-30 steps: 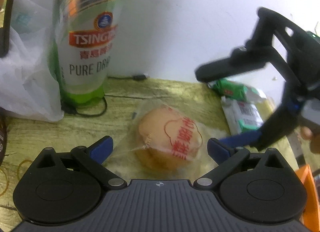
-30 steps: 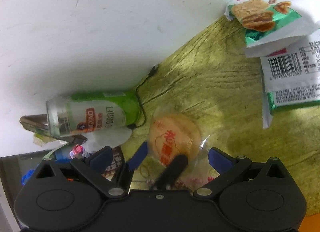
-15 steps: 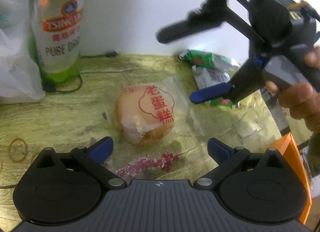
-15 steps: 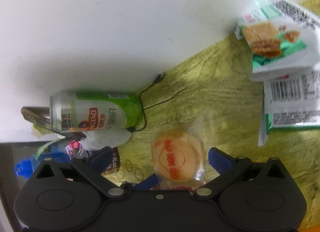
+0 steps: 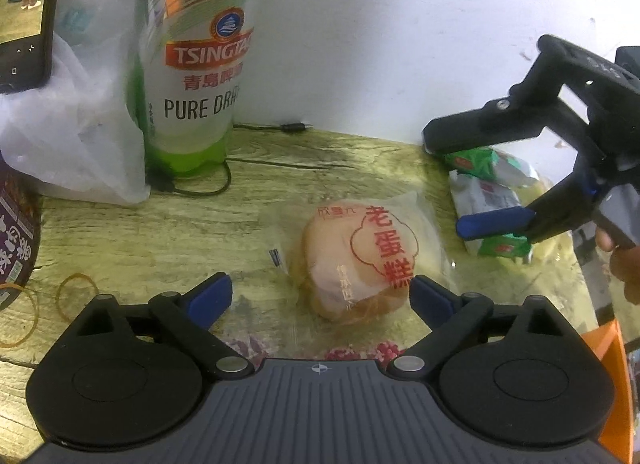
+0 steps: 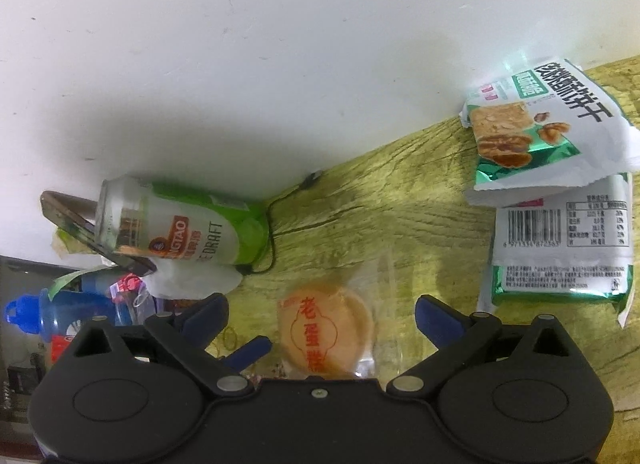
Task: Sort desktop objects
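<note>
Cake (image 5: 356, 260), a round one sealed in a clear wrapper with red characters, lies flat on the bench (image 5: 160, 240) right in front of the left gripper (image 5: 320, 296). That gripper's blue fingers (image 5: 210, 296) are spread wide and hold nothing; the right-hand one sits just at the cake's edge and the other stands off from it, so the cake lies off-centre in the gap. From the right wrist view the same cake sits low between the right gripper's (image 6: 322, 314) own spread fingers, which are also released and empty; the right gripper hangs above the bench, near the snack packs.

Judging by this, the step in hand is a pick of the cake by the left gripper, though the scene would fit just as well a cake newly set down and let go. If it is a pick, the move calls for centring on the cake, coming down, and closing gently, since the wrapper is slippery and the cake soft.

Rubber bands (image 5: 76, 296) lie at the left, near the gripper. Farther back, two green snack packs (image 6: 560, 216) are stacked at the right, the upper one face up on the barcode side of the lower. At the wall stands a beer can (image 5: 196, 64) with a thin cable (image 5: 200, 192) curling round its base, beside a white plastic bag (image 5: 72, 136). An orange thing (image 5: 612, 376), perhaps a bin, shows at the far right edge; too little of it shows to say.
</note>
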